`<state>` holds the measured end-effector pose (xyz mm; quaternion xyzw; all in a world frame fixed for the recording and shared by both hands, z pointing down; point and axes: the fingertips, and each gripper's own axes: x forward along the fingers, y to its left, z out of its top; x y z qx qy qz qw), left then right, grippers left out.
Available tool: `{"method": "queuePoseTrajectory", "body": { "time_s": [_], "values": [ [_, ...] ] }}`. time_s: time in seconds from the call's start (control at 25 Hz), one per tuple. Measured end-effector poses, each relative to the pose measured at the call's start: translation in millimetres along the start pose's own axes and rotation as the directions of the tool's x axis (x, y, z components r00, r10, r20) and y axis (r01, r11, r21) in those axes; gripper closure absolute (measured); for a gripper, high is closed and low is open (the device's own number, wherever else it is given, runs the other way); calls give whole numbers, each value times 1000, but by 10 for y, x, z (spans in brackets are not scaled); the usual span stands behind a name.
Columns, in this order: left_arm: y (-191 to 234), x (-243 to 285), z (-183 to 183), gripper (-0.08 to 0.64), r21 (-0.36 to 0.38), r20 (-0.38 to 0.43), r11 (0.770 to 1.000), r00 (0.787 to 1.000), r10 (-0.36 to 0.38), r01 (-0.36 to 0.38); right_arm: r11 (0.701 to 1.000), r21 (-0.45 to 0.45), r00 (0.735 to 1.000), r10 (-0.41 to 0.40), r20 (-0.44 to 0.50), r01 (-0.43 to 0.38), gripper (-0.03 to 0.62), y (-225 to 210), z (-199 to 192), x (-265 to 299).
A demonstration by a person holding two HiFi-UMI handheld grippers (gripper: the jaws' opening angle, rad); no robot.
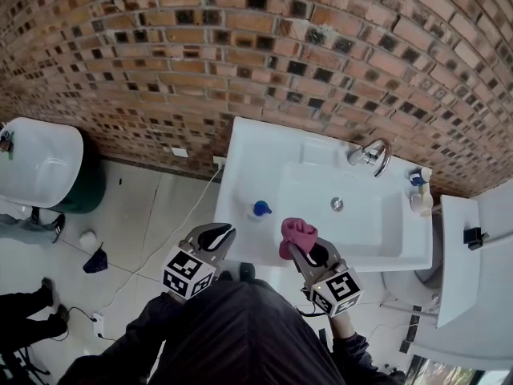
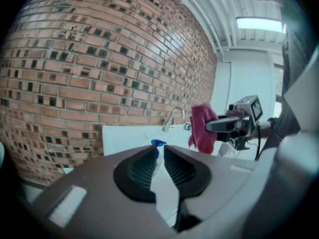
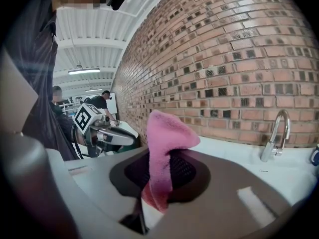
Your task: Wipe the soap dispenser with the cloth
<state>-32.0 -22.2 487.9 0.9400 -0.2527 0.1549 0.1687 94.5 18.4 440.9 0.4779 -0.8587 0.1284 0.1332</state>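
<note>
The white sink carries the job. The right gripper is clamped on the pink cloth, and the left gripper is closed on nothing. The blue-capped soap dispenser stands on the sink's ledge at ten o'clock from the cloth. Probably best to carry the cloth that way and wipe gently, so the bottle stays upright.

The cloth is pink. The soap dispenser has a blue top. The sink is white. The brick wall mixes red-brown and dark bricks. The left tongs and right tongs are grey, with black-and-white square markers.
</note>
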Motion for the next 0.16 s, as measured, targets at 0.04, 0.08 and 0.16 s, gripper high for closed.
{"method": "queuePoseTrajectory", "body": {
  "time_s": [0.04, 0.08, 0.16],
  "values": [
    [-5, 0, -1, 538, 0, -1, 1000, 1000, -2, 2, 1000, 1, 1000, 0, -1, 0, 525, 4, -1, 2],
    [-9, -1, -3, 537, 0, -2, 1000, 1000, -3, 3, 1000, 2, 1000, 1, -2, -1, 525, 7, -3, 3],
    [-17, -3, -8, 538, 1, -4, 1000, 1000, -5, 5, 1000, 4, 1000, 1, -4, -1, 525, 12, -10, 6]
  ]
}}
